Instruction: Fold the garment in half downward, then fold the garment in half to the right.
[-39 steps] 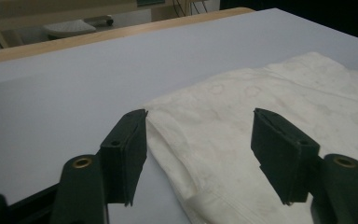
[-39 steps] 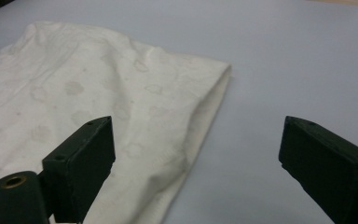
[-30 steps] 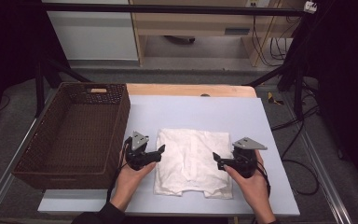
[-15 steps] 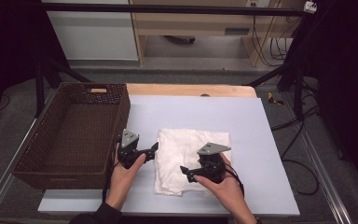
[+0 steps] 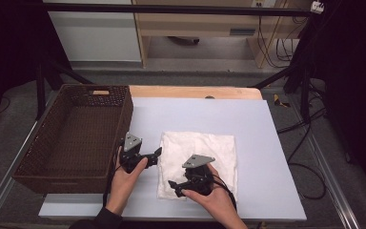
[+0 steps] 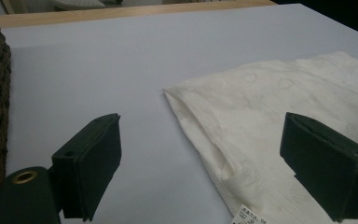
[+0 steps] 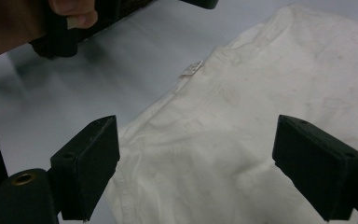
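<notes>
Tabletop (image 5: 267,143): pale grey-blue sheet with a wooden strip along the far edge.

Wicker basket (image 5: 76,143): dark brown, rectangular, set at the left edge of the tabletop, handle slot in its far wall.

White garment (image 5: 205,157): folded flat on the tabletop, right of the basket and toward the near edge; hem and folded edge along its left side; small printed label (image 7: 192,68) at that edge, near the seam.

Left claw (image 5: 158,151): held just right of the basket's near corner, pointing at the left edge of the garment; jaws wide apart, gripping nothing; in the left gripper view, one jaw over bare tabletop, the other over the cloth.

Right claw (image 5: 171,183): held above the near left part of the garment, pointing left; jaws wide apart, nothing between them but the cloth below; contact with the cloth not determinable.
</notes>
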The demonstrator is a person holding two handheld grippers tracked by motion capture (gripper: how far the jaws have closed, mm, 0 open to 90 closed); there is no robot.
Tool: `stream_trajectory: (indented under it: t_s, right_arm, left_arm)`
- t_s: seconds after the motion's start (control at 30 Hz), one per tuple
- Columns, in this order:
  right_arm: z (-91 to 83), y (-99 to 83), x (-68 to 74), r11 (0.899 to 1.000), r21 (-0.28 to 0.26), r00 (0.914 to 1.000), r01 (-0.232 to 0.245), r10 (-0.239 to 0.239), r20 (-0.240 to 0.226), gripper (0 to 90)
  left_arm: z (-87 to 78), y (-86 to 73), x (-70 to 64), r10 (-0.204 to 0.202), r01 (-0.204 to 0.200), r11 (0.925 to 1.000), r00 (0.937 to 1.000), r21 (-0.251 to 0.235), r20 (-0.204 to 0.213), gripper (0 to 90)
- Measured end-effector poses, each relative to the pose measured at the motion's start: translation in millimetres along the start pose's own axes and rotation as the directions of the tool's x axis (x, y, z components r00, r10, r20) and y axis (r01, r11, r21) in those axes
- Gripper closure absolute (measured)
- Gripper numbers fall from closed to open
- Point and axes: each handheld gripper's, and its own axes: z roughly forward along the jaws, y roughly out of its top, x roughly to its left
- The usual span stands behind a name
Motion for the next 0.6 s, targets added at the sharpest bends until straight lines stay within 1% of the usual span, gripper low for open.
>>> stream_trajectory:
  t_s: [0.03, 0.07, 0.1, 0.13, 0.17, 0.2, 0.27, 0.3, 0.33, 0.37, 0.4, 0.43, 0.5, 0.53, 0.57, 0.6]
  right_arm:
    - [3.1, -1.4, 6.7, 1.000, 0.009, 0.9996, 0.025, -0.025, -0.013, 15.3]
    - [3.1, -1.4, 6.7, 1.000, 0.009, 0.9996, 0.025, -0.025, -0.013, 15.3]
    - [5.6, -2.0, 13.1, 0.999, 0.016, 0.9988, 0.043, -0.043, -0.022, 16.0]
    - [5.6, -2.0, 13.1, 0.999, 0.016, 0.9988, 0.043, -0.043, -0.022, 16.0]
    - [8.2, -2.5, 18.4, 0.998, 0.020, 0.9979, 0.056, -0.056, -0.033, 18.0]
    - [8.2, -2.5, 18.4, 0.998, 0.020, 0.9979, 0.056, -0.056, -0.033, 18.0]
    - [11.8, -3.0, 25.6, 0.997, 0.029, 0.9961, 0.076, -0.074, -0.047, 20.7]
    - [11.8, -3.0, 25.6, 0.997, 0.029, 0.9961, 0.076, -0.074, -0.047, 20.7]
    - [14.2, -3.5, 30.5, 0.995, 0.035, 0.9946, 0.091, -0.090, -0.052, 22.8]
    - [15.3, -3.8, 32.5, 0.994, 0.038, 0.9937, 0.099, -0.096, -0.057, 23.5]
    - [15.3, -3.8, 32.5, 0.994, 0.038, 0.9937, 0.099, -0.096, -0.057, 23.5]
    - [17.2, -4.5, 36.6, 0.993, 0.040, 0.9923, 0.107, -0.105, -0.067, 24.8]
    - [18.1, -4.8, 38.5, 0.993, 0.045, 0.9915, 0.113, -0.109, -0.070, 24.9]
    - [19.3, -5.1, 42.3, 0.990, 0.049, 0.9889, 0.131, -0.128, -0.076, 25.8]
    - [19.6, -5.1, 44.3, 0.989, 0.053, 0.9878, 0.140, -0.136, -0.075, 26.2]
    - [20.1, -5.2, 45.7, 0.987, 0.054, 0.9864, 0.150, -0.145, -0.077, 26.5]
  left_arm:
    - [0.1, -0.4, 0.4, 0.001, -0.001, 1.0000, 1.0000, 0.004, -0.001, 12.5]
    - [0.1, -0.4, 0.4, 0.001, -0.001, 1.0000, 1.0000, 0.004, -0.001, 12.5]
    - [-0.1, -0.5, 0.4, 0.001, -0.001, 1.0000, 1.0000, 0.004, -0.001, 12.5]
    - [-0.3, -0.4, 0.4, 0.002, -0.002, 1.0000, 1.0000, 0.004, -0.001, 12.5]
    - [-0.7, -0.3, 0.2, 0.004, -0.004, 1.0000, 1.0000, 0.003, 0.000, 12.5]
    - [-0.9, -0.3, 0.0, 0.004, -0.004, 1.0000, 1.0000, 0.003, 0.001, 12.5]
    - [-0.8, -0.5, -0.2, 0.006, -0.006, 1.0000, 1.0000, 0.006, 0.002, 12.4]
    - [-0.8, -0.5, -0.2, 0.006, -0.006, 1.0000, 1.0000, 0.006, 0.002, 12.5]
    - [-0.6, -0.7, -0.4, 0.008, -0.008, 0.9999, 1.0000, 0.007, 0.003, 12.5]
    - [-0.4, -1.3, -1.1, 0.012, -0.013, 0.9998, 0.9999, 0.012, 0.005, 12.5]
    - [-0.4, -1.3, -1.1, 0.012, -0.013, 0.9998, 0.9999, 0.012, 0.005, 12.5]
    - [0.0, -1.8, -2.7, 0.015, -0.015, 0.9998, 0.9998, 0.014, 0.009, 12.4]
    - [0.2, -2.0, -3.7, 0.020, -0.020, 0.9997, 0.9998, 0.016, 0.008, 12.5]
    - [0.2, -2.2, -6.3, 0.046, -0.046, 0.9988, 0.9989, 0.017, -0.007, 12.5]
    - [0.3, -2.1, -7.9, 0.058, -0.058, 0.9982, 0.9983, 0.017, -0.010, 12.4]
    - [0.3, -2.1, -7.9, 0.058, -0.058, 0.9982, 0.9983, 0.017, -0.010, 12.4]
